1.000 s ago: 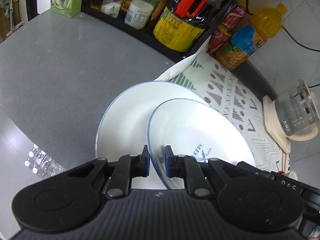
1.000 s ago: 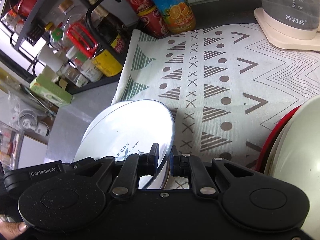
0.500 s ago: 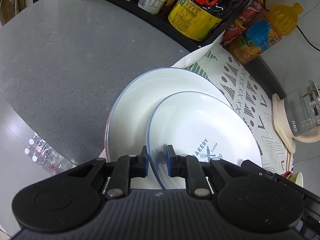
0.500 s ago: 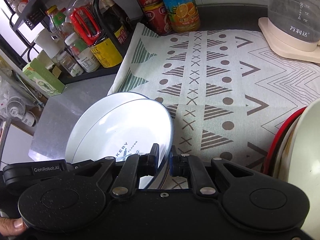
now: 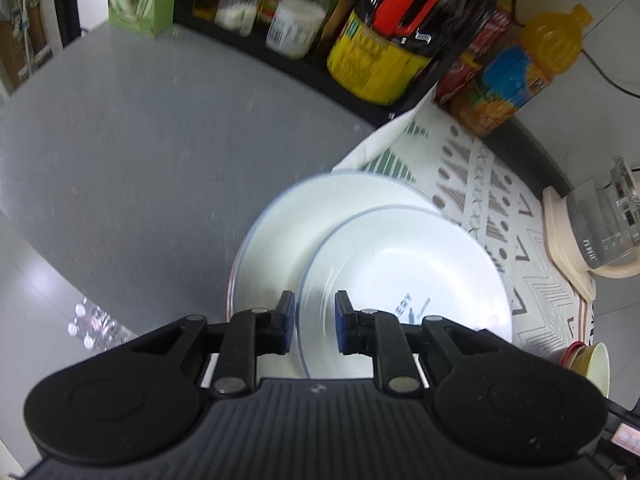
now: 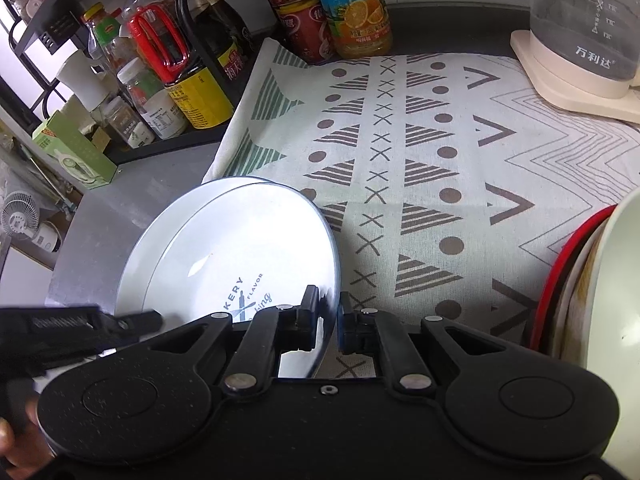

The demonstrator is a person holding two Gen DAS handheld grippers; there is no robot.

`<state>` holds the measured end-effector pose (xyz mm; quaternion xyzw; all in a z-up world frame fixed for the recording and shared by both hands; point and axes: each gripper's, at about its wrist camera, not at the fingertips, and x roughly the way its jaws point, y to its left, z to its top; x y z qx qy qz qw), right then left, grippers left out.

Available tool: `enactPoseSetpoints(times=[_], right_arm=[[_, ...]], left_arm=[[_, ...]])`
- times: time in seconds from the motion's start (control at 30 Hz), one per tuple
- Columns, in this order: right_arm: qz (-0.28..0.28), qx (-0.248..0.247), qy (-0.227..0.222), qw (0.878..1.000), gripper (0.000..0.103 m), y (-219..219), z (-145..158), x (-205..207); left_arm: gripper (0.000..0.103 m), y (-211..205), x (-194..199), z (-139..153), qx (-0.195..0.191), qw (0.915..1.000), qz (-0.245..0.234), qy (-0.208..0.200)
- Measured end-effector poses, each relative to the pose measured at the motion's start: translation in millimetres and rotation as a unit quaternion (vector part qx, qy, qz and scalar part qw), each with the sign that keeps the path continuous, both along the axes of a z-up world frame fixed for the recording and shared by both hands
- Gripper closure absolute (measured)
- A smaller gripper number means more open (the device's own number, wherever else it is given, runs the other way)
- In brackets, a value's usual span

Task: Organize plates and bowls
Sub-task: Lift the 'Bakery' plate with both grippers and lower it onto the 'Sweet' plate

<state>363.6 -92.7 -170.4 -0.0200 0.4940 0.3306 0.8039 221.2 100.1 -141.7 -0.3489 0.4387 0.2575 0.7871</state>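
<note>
A white blue-rimmed plate with bakery lettering [image 5: 408, 264] [image 6: 240, 256] is held tilted over a larger white plate [image 5: 288, 232] [image 6: 160, 232]. My left gripper [image 5: 314, 322] has opened a little; the plate's left rim sits between its fingers without being clamped. My right gripper [image 6: 329, 318] is shut on the plate's right rim. The left gripper body [image 6: 80, 324] shows in the right wrist view.
A patterned cloth [image 6: 420, 168] covers the grey counter [image 5: 140, 160]. A black rack with bottles and jars [image 6: 160, 68] stands at the back, with an orange juice bottle [image 6: 356, 8], a kettle [image 6: 588, 28], and stacked bowls [image 6: 580, 288] at right.
My left gripper's fingers have spread apart, letting go of the plate's rim. Both plates have drifted right toward the cloth. The right gripper keeps its hold.
</note>
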Motion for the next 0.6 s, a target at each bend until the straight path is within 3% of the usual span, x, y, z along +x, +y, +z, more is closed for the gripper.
enactPoseSetpoints(times=[0.07,0.13,0.17,0.6], right_arm=[[-0.004,0.003,0.003,1.000,0.094,0,0,2],[-0.003,0.002,0.003,1.000,0.094,0,-1,2],[-0.002,0.001,0.003,1.000,0.094,1,-1,2],[0.013,-0.027,0.001,1.000,0.089,14,-8,-1]], left_arm=[[0.073,1,-2,6,0.020,0.9997,0.011,-0.006],[0.058,2,-4,9,0.040,0.9989,0.020,-0.013],[0.056,3,-5,9,0.045,0.9987,0.022,-0.013],[0.055,11,-1,-17,0.035,0.9984,0.034,0.028]])
